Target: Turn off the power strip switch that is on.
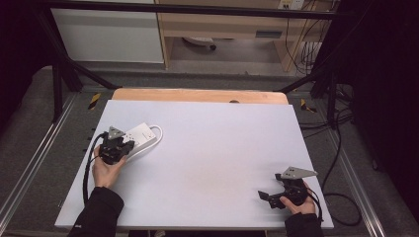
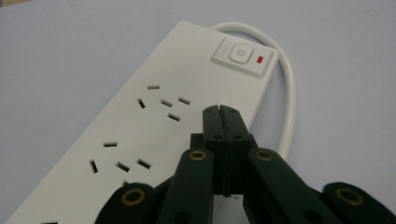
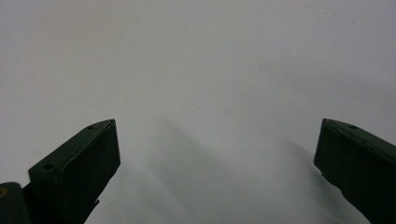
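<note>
Working at the left rear part of the table (image 1: pixel 212 163), where lies the white power strip (image 1: pixel 141 134), flat, sockets up, with its cord (image 1: pixel 159 132) looping round the far end. Poised over the near half of that strip with the left gripper (image 1: pixel 128 144), jaws pressed fully together and holding nothing. In the left gripper view, pointing the closed tips of the left gripper (image 2: pixel 221 110) along the power strip (image 2: pixel 154 116) near its right edge, just past the second group of sockets and short of the switch button (image 2: pixel 241 52) with the red indicator (image 2: pixel 260 59) beside it. Cannot tell whether touching the casing or hanging just above it. Judged as the approach to a press on the switch, using the shut jaws as a single poking finger; press not yet made. Calls next for a short advance toward the far end, a slight shift to centre on the button, then a firm downward push without skidding onto the indicator or shoving the light strip along the smooth surface. Resting well apart near the right front corner with the right gripper (image 1: pixel 269 186), jaws spread wide and empty, bare tabletop between them in the right gripper view (image 3: pixel 217 154); free, if needed, to come across and steady the strip.
</note>
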Action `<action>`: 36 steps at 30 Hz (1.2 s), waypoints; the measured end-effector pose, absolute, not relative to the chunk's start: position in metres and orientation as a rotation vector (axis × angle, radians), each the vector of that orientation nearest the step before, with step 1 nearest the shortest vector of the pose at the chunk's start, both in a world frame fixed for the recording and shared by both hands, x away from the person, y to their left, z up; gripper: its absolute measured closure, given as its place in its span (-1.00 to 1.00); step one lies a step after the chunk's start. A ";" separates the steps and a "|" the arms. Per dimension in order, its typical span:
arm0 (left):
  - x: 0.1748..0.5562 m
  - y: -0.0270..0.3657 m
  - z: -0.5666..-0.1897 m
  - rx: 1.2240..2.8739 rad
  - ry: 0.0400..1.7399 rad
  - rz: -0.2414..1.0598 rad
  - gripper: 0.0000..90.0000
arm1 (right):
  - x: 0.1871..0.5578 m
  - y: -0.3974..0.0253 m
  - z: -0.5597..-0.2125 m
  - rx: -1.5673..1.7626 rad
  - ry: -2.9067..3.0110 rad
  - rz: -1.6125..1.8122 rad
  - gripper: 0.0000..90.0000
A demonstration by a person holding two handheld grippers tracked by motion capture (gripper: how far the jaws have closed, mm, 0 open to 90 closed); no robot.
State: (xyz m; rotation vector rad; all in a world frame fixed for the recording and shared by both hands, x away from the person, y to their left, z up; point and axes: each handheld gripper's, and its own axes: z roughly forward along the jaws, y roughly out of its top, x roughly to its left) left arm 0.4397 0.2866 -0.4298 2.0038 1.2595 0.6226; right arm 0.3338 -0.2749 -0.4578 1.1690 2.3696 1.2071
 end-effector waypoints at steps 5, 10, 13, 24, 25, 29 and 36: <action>0.440 0.287 -0.430 2.002 1.257 0.613 1.00 | 0.334 -0.275 -0.458 1.170 2.372 1.206 -0.98; 0.439 0.288 -0.429 2.009 1.252 0.609 1.00 | 0.334 -0.275 -0.458 1.170 2.372 1.206 -0.98; 0.438 0.287 -0.428 2.011 1.245 0.606 1.00 | 0.334 -0.275 -0.458 1.168 2.372 1.204 -0.98; 0.433 0.290 -0.421 1.984 1.230 0.574 1.00 | 0.334 -0.275 -0.458 1.170 2.371 1.205 -0.98; 0.433 0.290 -0.420 1.984 1.229 0.575 1.00 | 0.334 -0.275 -0.458 1.170 2.371 1.205 -0.98; 0.430 0.289 -0.418 1.996 1.214 0.570 1.00 | 0.334 -0.275 -0.458 1.170 2.371 1.204 -0.98; 0.424 0.287 -0.414 1.995 1.193 0.544 0.83 | 0.334 -0.275 -0.458 1.172 2.370 1.205 -0.98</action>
